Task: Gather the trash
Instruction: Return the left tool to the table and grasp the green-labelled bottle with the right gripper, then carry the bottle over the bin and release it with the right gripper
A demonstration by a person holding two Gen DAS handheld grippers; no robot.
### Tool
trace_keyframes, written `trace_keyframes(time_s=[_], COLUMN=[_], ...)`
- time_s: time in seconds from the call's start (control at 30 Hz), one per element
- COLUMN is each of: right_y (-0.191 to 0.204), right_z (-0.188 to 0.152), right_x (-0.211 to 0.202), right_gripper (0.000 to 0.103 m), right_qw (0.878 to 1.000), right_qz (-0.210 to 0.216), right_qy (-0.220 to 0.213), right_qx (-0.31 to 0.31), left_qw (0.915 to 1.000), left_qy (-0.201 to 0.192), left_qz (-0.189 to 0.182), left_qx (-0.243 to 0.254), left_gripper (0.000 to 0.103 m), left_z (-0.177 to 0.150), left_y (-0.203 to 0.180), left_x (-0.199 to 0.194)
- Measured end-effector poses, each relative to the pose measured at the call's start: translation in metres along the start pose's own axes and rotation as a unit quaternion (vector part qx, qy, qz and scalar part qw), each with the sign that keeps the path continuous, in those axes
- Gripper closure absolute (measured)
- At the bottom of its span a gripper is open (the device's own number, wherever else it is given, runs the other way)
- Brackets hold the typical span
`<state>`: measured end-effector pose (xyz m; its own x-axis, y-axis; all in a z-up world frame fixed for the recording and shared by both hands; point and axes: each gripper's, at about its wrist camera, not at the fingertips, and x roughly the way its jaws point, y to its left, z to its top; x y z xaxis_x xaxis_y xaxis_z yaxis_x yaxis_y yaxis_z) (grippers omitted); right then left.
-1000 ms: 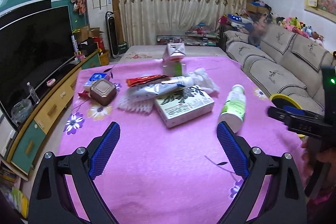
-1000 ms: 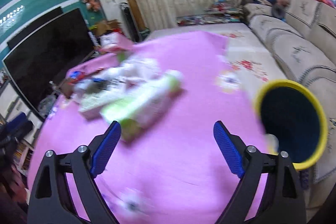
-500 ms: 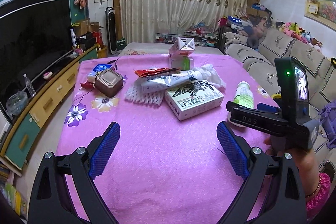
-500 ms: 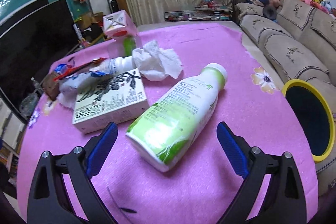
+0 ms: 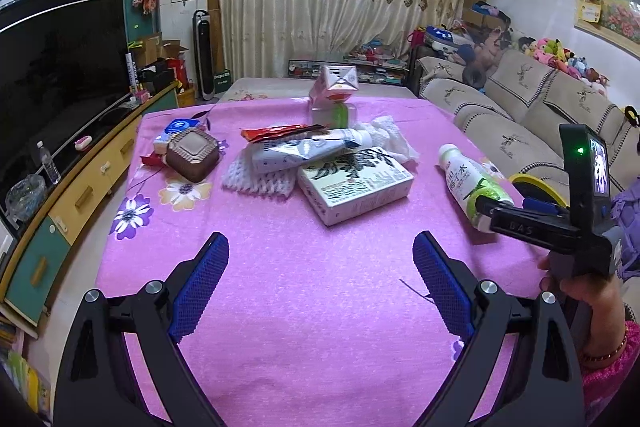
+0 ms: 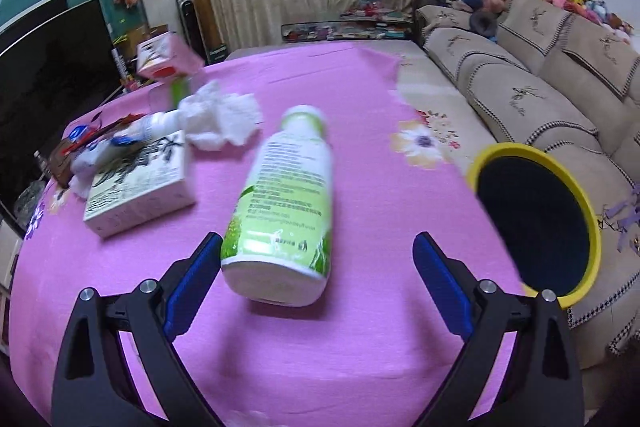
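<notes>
In the left wrist view, the right claw [image 5: 486, 205] covers the base of the green-and-white bottle [image 5: 466, 177] and most of the yellow-rimmed bin [image 5: 532, 183] behind it. The bottle's label print [image 6: 288, 187] is too small and smeared to read in the right wrist view. There, the pink carton [image 6: 160, 61] and crumpled tissue [image 6: 224, 117] are motion-blurred, and the claw's own frame is cut off by the bottom edge.
</notes>
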<state>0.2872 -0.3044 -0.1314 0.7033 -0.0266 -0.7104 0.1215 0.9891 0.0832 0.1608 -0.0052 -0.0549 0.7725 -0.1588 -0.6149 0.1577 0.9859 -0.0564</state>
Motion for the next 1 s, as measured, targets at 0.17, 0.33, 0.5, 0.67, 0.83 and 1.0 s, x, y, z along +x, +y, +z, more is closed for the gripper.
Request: trace_keyframes(time_s=[0.17, 0.33, 0.5, 0.67, 0.83, 1.0], right_y=[-0.010, 0.000, 0.005, -0.006, -0.012, -0.016], right_z=[-0.003, -0.007, -0.011, -0.003, 0.007, 0.009], right_x=[0.008, 0.014, 0.015, -0.016, -0.050, -0.070], right_gripper=[0.014, 0.033, 0.053, 0.053, 0.053, 0.054], right_qw=[0.997, 0.997, 0.997, 0.997, 0.994, 0.991], right_qz=[0.072, 0.072, 0.069, 0.076, 0.096, 0.115], right_qy=[0.025, 0.032, 0.036, -0.012, -0.053, -0.060], right_qx=[0.013, -0.001, -0.006, -0.005, -0.014, -0.026], left_qw=[1.0000, 1.0000, 0.9999, 1.0000, 0.9999, 0.9998], left_qy=[0.002, 0.001, 0.001, 0.003, 0.004, 0.003], left_qz=[-0.005, -0.004, -0.004, -0.003, -0.007, -0.009], left_qx=[0.007, 0.009, 0.010, 0.008, 0.009, 0.015], left_gripper=[0.011, 0.011, 0.011, 0.011, 0.011, 0.011], left_z=[0.002, 0.002, 0.002, 0.003, 0.003, 0.003], left_y=[-0.011, -0.015, -0.015, -0.015, -0.018, -0.023], left_x=[0.001, 0.000, 0.000, -0.001, 0.000, -0.001])
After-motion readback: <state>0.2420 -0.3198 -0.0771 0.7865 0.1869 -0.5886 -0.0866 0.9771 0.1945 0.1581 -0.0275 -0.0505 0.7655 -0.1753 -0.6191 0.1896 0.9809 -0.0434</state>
